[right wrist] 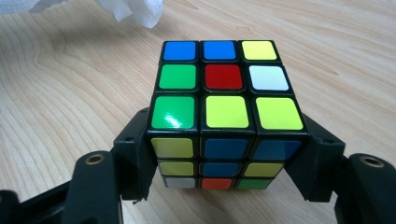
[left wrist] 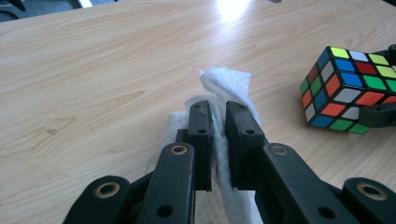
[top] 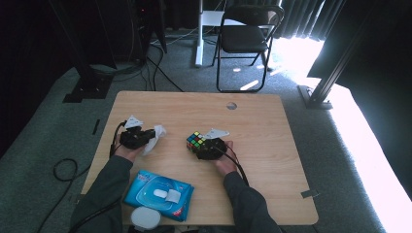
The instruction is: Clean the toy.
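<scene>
A white wipe is pinched between the two black jaws of my left gripper, which is shut on it; its loose end sticks out past the fingertips and rests on the wooden table. From above, the left gripper lies left of centre with the wipe at its tip. My right gripper is shut on a scrambled Rubik's cube, one jaw on each side. The cube sits just above the table at the centre, a short gap right of the wipe. The cube also appears in the left gripper view.
A blue pack of wet wipes lies near the front edge between the person's forearms, with a round white object beside it. The table has a cable hole at the back. A black folding chair stands beyond.
</scene>
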Available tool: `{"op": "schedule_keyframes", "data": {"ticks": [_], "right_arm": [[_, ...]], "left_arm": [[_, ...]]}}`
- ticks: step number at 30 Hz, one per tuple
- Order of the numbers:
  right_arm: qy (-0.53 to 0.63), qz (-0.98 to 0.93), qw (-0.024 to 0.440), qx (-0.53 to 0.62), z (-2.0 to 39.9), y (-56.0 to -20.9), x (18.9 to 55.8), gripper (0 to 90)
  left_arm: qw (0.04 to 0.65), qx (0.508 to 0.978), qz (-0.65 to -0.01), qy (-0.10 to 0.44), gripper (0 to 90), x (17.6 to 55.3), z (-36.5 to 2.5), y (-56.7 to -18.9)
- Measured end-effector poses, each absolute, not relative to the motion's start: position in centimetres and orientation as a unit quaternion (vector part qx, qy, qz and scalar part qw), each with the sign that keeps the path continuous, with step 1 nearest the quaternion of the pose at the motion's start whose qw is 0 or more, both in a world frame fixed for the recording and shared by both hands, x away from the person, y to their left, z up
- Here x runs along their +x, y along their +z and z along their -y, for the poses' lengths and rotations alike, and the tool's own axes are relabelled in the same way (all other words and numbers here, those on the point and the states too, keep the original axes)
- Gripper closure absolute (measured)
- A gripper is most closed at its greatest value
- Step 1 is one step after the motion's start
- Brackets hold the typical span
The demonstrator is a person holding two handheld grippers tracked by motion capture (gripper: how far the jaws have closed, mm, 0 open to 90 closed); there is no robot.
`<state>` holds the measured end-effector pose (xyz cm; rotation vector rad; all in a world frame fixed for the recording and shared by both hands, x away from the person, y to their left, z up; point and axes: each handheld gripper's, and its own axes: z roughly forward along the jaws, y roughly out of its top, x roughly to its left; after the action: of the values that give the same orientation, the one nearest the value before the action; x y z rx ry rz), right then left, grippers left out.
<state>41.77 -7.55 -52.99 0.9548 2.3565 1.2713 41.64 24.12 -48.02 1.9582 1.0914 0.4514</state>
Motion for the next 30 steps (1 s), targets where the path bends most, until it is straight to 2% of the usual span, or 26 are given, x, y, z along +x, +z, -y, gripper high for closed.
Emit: {"op": "schedule_keyframes", "data": {"ticks": [16, 21, 26, 30], "right_arm": [[0.432, -0.827, 0.15, 0.325, 7.2, -53.8, 41.6, 34.1], [0.434, -0.829, 0.147, 0.319, 7.4, -53.9, 41.6, 33.8], [0.438, -0.827, 0.152, 0.318, 7.4, -53.8, 41.5, 22.3], [0.442, -0.825, 0.154, 0.317, 7.6, -53.5, 41.4, 20.5]], "left_arm": [[0.395, 0.779, -0.454, 0.174, 78.8, 41.9, -24.6, -49.1], [0.395, 0.777, -0.461, 0.168, 70.8, 41.8, -24.8, -49.2], [0.401, 0.771, -0.466, 0.165, 60.9, 41.8, -24.9, -49.0], [0.403, 0.769, -0.467, 0.167, 59.2, 41.8, -25.1, -48.9]]}}
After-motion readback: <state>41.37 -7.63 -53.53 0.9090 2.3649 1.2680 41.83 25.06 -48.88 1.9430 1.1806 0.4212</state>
